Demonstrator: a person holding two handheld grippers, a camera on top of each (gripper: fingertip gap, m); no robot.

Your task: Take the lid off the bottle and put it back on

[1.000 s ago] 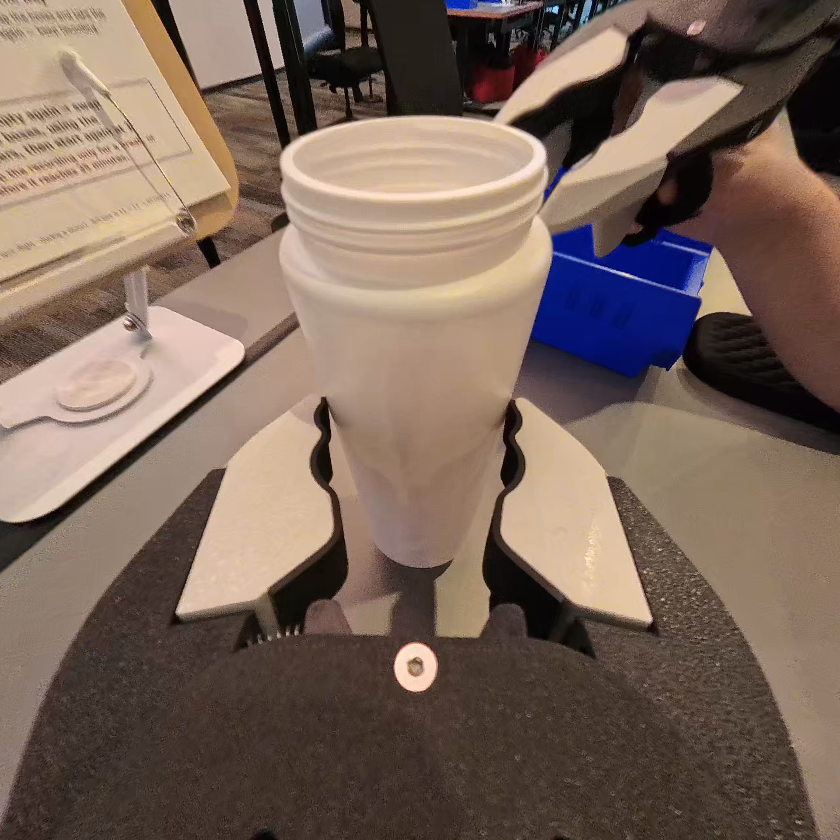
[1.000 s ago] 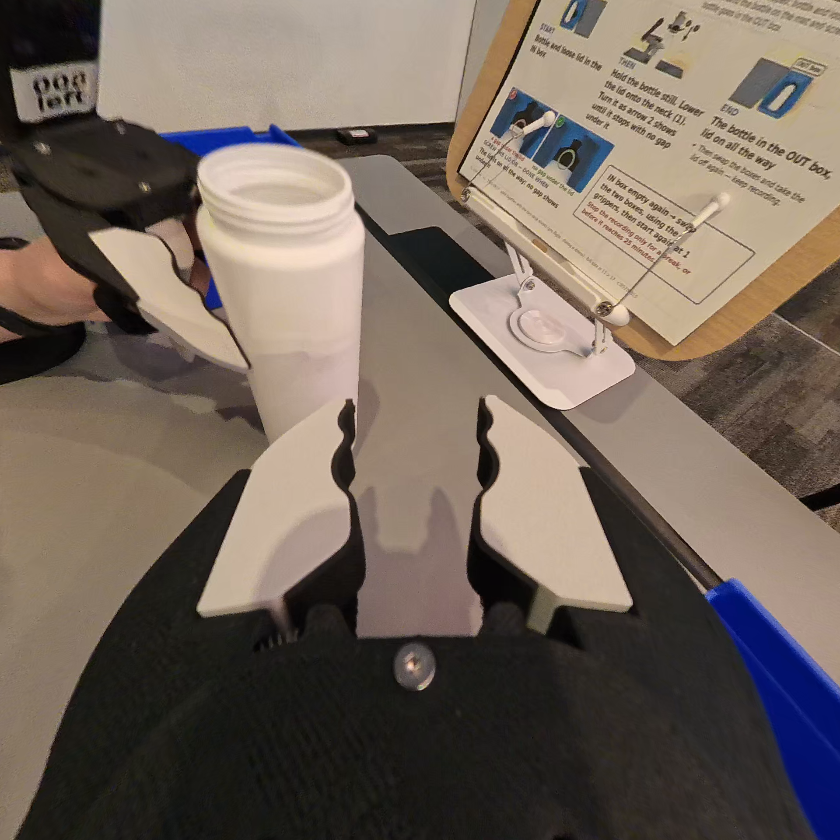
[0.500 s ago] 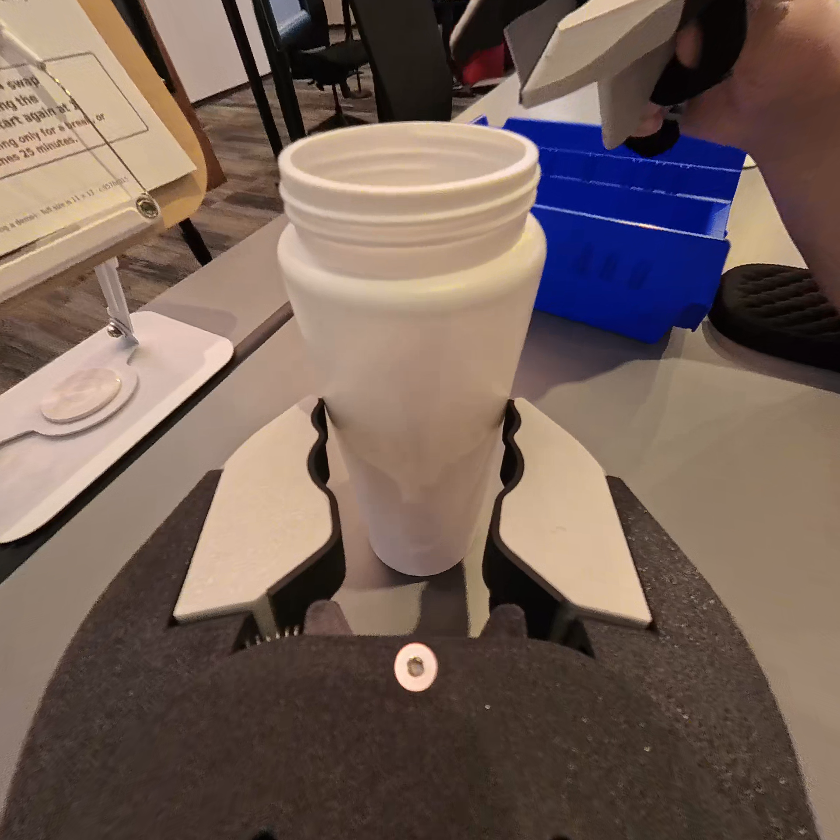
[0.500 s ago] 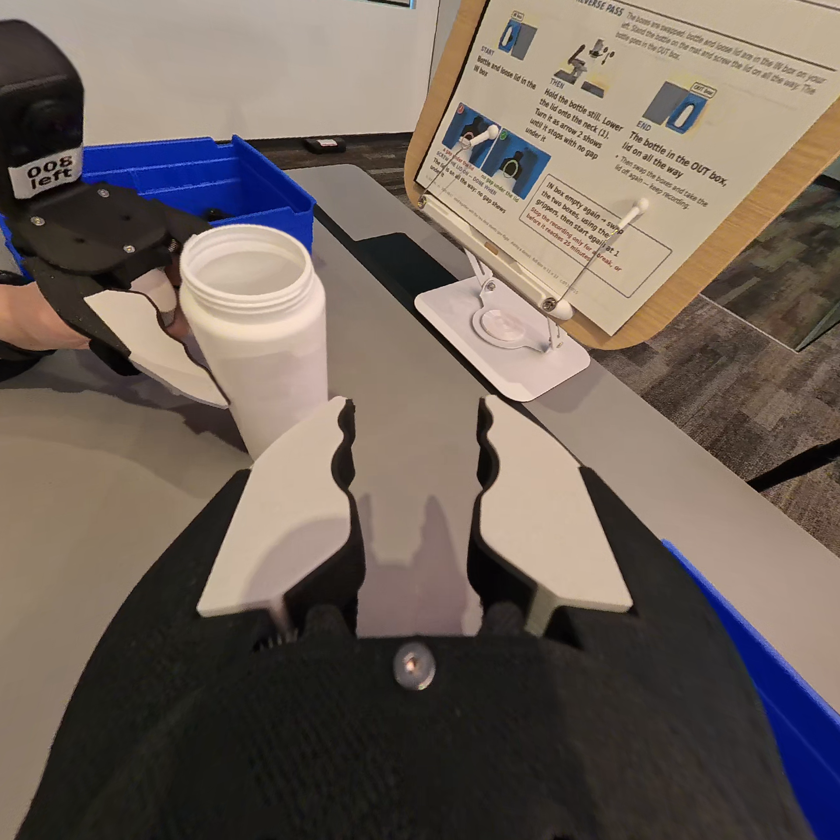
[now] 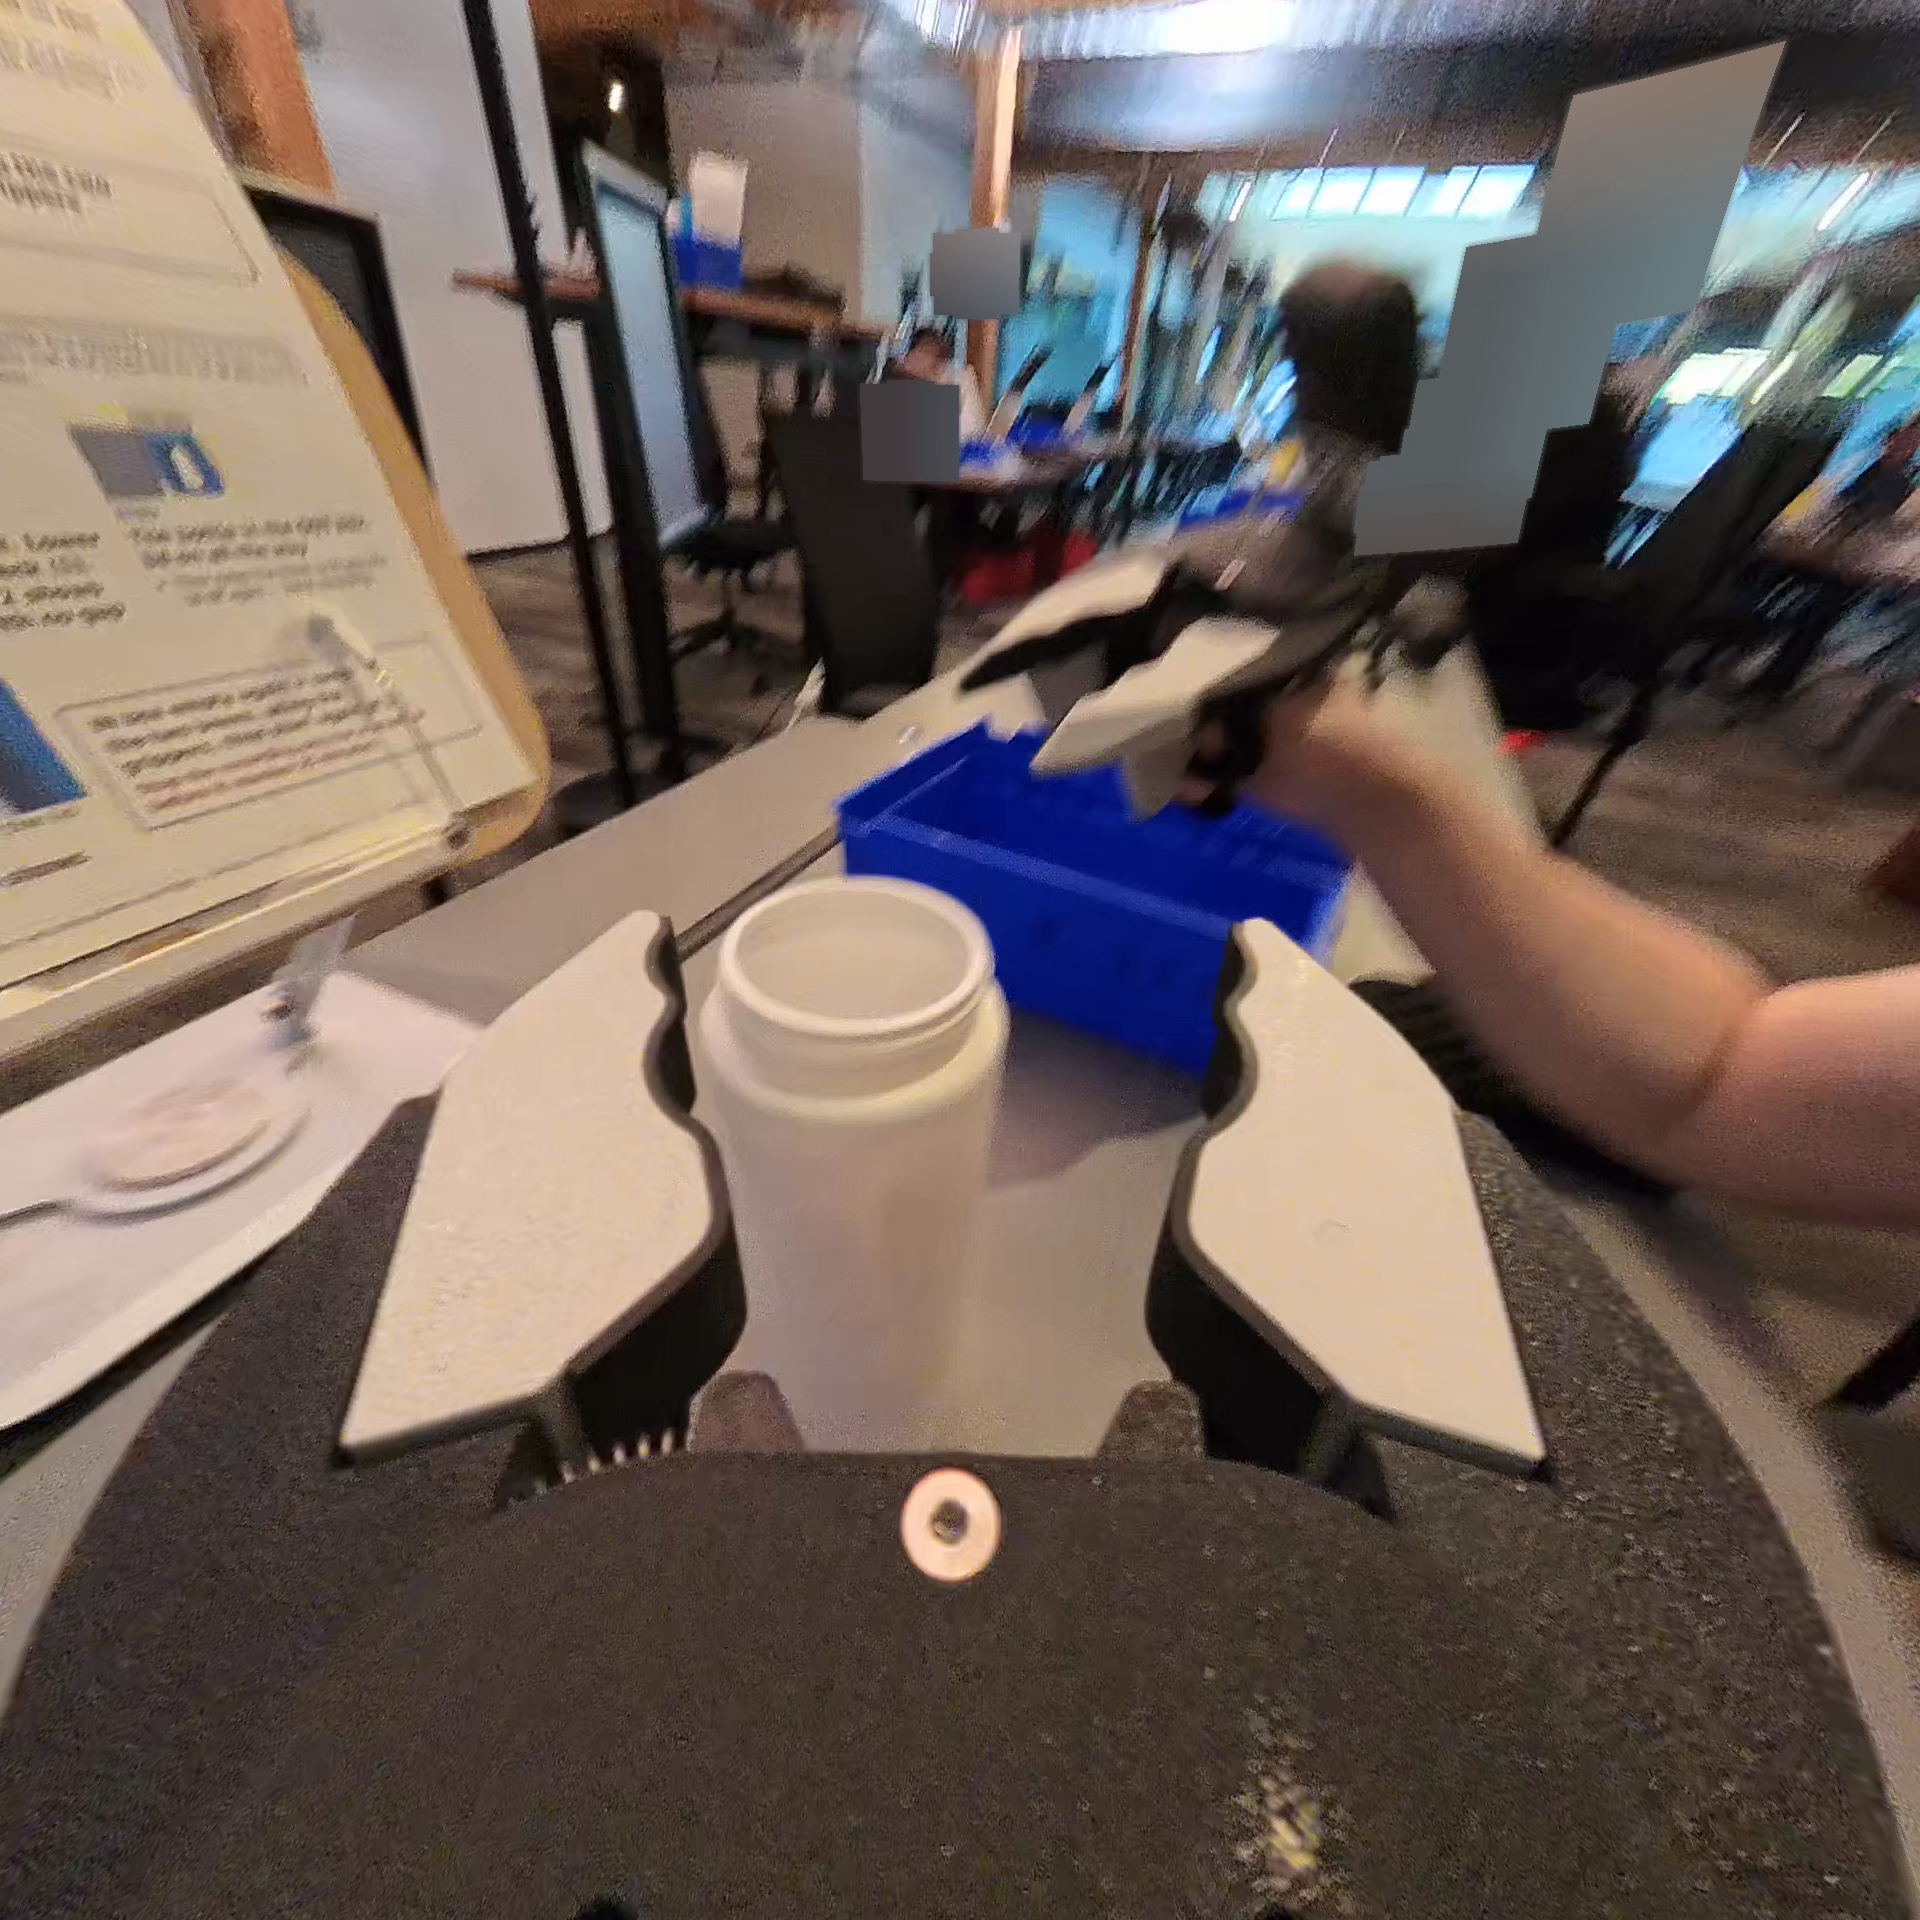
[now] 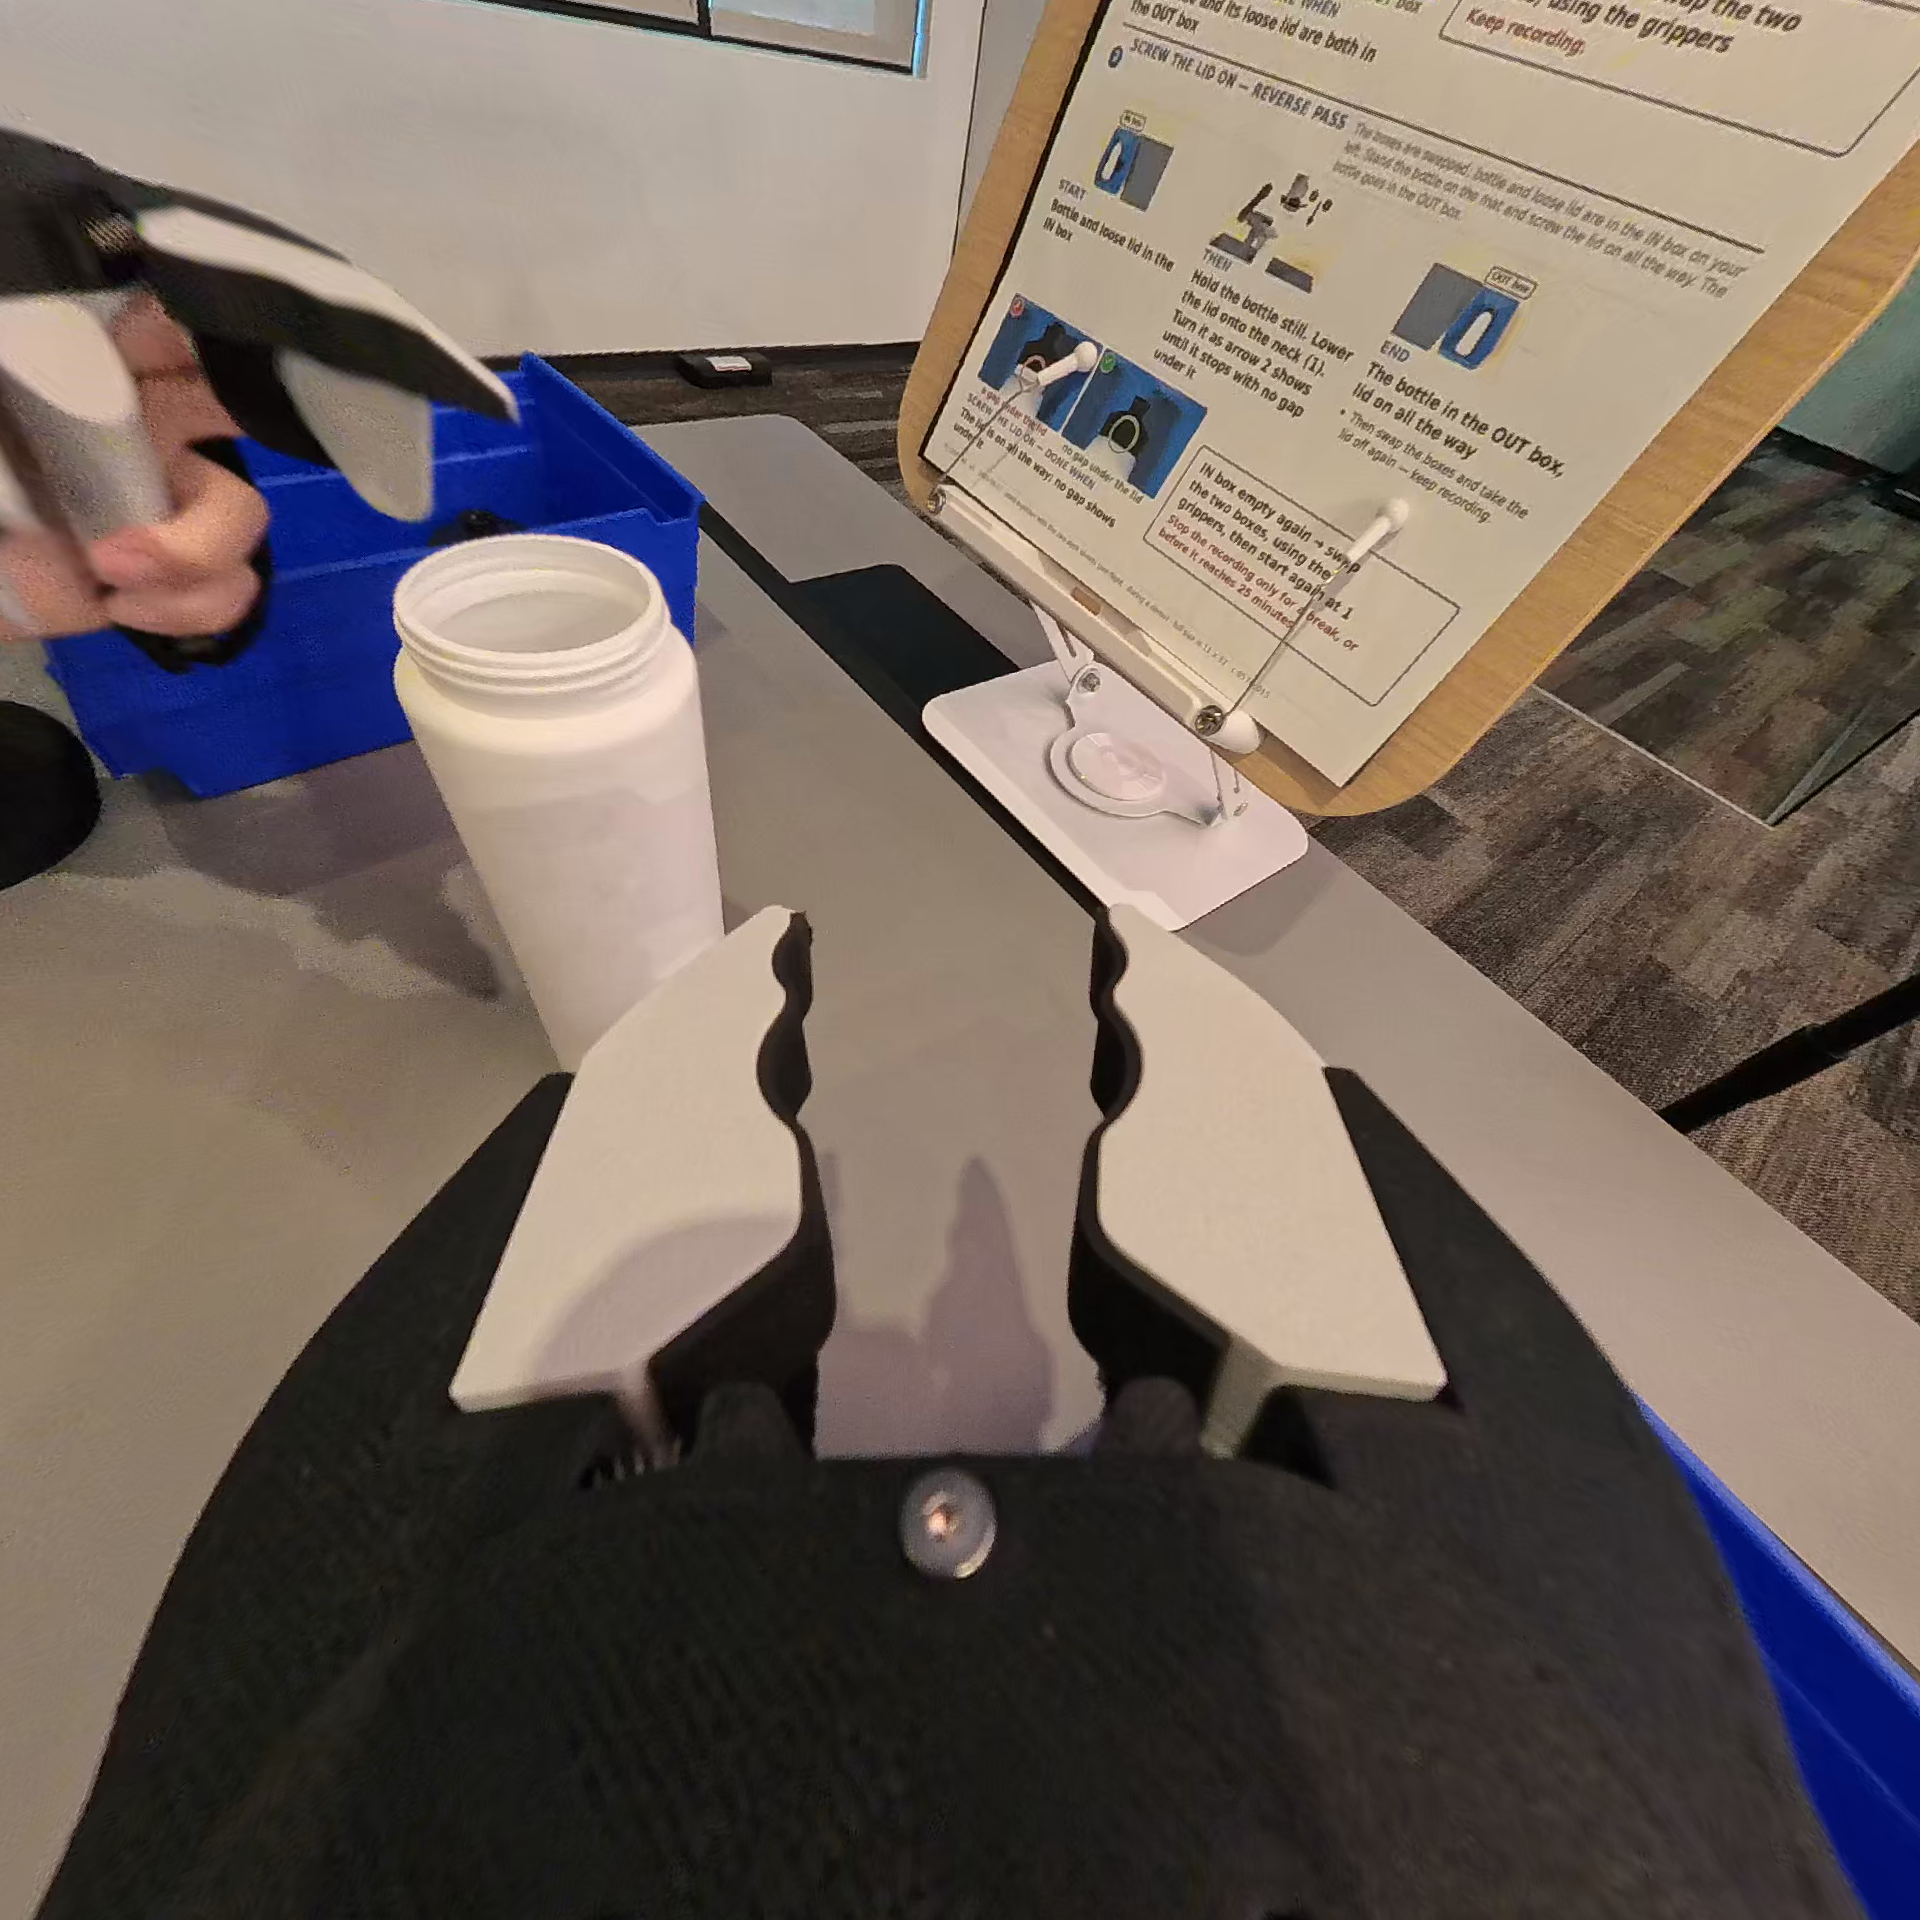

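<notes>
Item: bottle [image 6: 566, 769], white, lidless, threaded neck bare. I see it upright on the grey table [image 6: 208, 1091], long axis vertical, mouth up, nothing touching it.

Item: left gripper [image 5: 951, 1101]. Released, fingers spread wider than the bottle. In my left wrist view the bottle stands ahead between the two fingertips, nearer the left-hand one, with clear table showing on its other side. In my right wrist view this gripper hangs above and to the left of the bottle's mouth, apart from it.

Item: right gripper [image 6: 945, 987]. Released, empty; only bare table shows between its fingers. The bottle stands just off its left fingertip, outside the gap.

Item: lid. Not visible in either view; I cannot tell where it lies.

Item: blue bin [image 6: 582, 488], behind the bottle in the right wrist view; contents unclear. A second blue bin [image 5: 1091, 894] sits past the bottle in the left wrist view, with the right gripper over it.

Item: instruction board on a white stand [image 6: 1132, 821], at the table's far edge.

Judgement: the left gripper is the nearer for steadying the bottle, since its fingers already straddle the body; the right is free to fetch the lid and bring it down along the vertical axis.
</notes>
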